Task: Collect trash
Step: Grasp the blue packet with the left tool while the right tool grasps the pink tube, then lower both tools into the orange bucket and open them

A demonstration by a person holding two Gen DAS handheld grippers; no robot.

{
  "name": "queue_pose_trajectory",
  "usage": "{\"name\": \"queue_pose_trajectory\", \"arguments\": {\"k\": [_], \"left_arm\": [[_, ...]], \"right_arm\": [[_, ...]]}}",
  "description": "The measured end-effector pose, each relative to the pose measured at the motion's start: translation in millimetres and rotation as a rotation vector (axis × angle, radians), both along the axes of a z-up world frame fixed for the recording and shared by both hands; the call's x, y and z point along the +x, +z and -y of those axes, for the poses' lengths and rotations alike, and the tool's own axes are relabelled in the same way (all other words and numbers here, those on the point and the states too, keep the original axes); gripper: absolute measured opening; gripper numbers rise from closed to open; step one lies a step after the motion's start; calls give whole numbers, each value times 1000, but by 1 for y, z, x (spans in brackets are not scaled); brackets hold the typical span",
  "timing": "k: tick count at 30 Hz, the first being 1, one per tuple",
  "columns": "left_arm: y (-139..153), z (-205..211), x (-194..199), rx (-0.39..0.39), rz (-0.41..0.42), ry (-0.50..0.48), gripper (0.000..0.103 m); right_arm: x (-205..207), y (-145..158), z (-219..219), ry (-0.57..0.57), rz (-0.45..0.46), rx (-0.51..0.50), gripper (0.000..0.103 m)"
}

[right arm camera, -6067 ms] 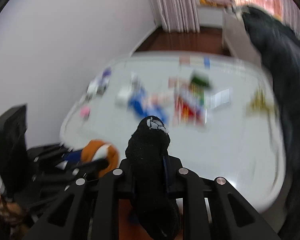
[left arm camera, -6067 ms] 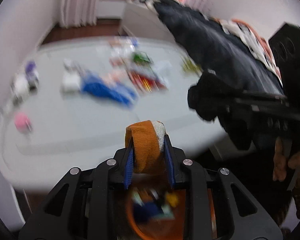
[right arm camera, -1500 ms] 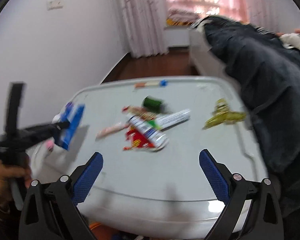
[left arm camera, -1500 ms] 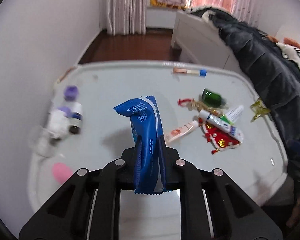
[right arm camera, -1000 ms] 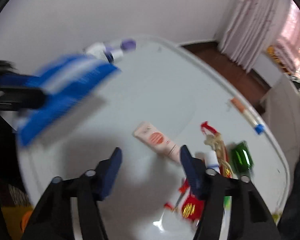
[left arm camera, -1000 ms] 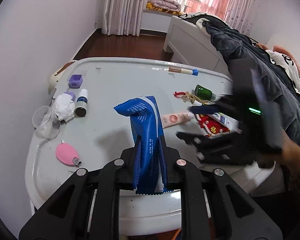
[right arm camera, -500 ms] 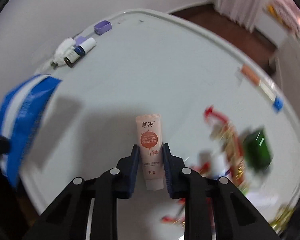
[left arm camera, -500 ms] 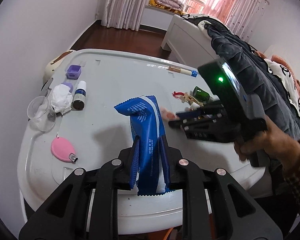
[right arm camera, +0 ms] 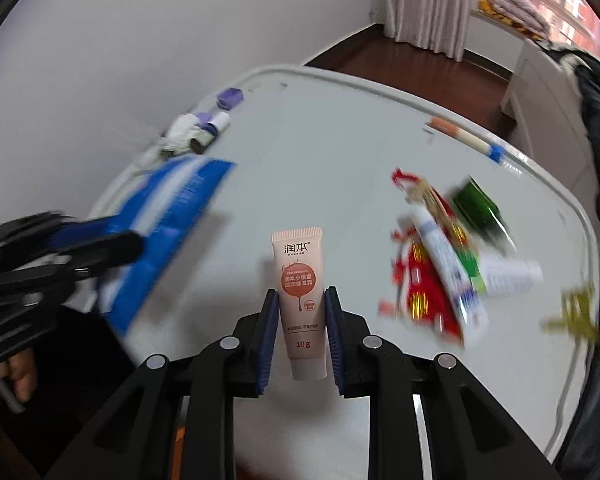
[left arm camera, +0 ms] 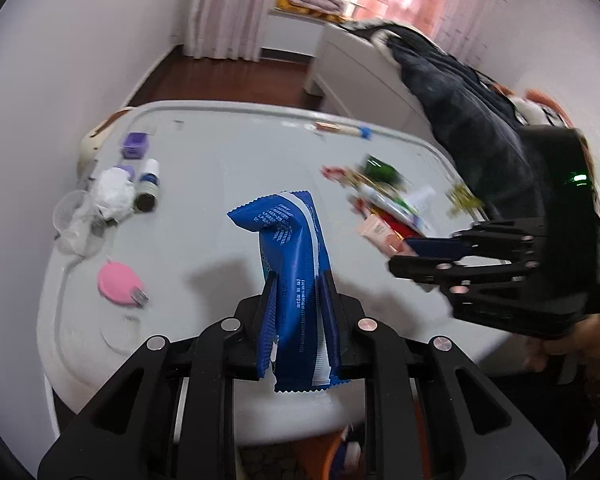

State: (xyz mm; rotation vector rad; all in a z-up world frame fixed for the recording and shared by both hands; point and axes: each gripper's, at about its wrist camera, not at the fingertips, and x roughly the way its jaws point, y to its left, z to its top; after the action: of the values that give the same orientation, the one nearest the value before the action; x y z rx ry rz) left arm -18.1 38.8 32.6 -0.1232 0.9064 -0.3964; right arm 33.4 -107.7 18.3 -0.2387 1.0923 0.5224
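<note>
Blue wrapper [left arm camera: 296, 280] sits clamped in my left gripper [left arm camera: 298, 316]; my right gripper [right arm camera: 302, 320] pinches the tube [right arm camera: 302, 296]. I carry both level to the bin, grips firm.

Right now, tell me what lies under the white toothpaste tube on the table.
Under the white toothpaste tube lies a red and gold ornament, its tassels sticking out. The part beneath the tube is covered, and blur hides finer detail.

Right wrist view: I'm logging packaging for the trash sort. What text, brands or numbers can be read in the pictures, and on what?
"润本": brand at the top of the pink tube in the right gripper.
"10g": near the cap end of that tube.
The tube's orange panel: Chinese lines, too small to read.
Blue wrapper in the left gripper: white print, too small.
Toothpaste tube: blurred.
</note>
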Motion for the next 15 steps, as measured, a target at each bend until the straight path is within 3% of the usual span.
{"name": "queue_pose_trajectory", "arguments": {"k": [5,9,10,11,12,13,15], "left_arm": [[-9,25,-69,-18,-58,-145,19],[-36,48,-116,-23,-183,-250,22],[-44,54,-125,-15,-222,-277,31],[-50,59,-130,-1,-250,-290,45],[-53,63,-132,19,-274,-290,51],[-54,64,-132,32,-287,-287,57],[-49,63,-129,44,-279,-267,58]], "right_arm": [[-84,-4,42,-23,-64,13,23],[-152,-45,63,-32,-217,-12,24],[-164,-57,66,-39,-254,-21,27],[-169,-65,68,-55,-276,-23,33],[-176,-73,75,-98,-296,-32,56],[-178,-75,78,-121,-295,-43,66],[-176,-66,88,-171,-247,-44,66]]}}
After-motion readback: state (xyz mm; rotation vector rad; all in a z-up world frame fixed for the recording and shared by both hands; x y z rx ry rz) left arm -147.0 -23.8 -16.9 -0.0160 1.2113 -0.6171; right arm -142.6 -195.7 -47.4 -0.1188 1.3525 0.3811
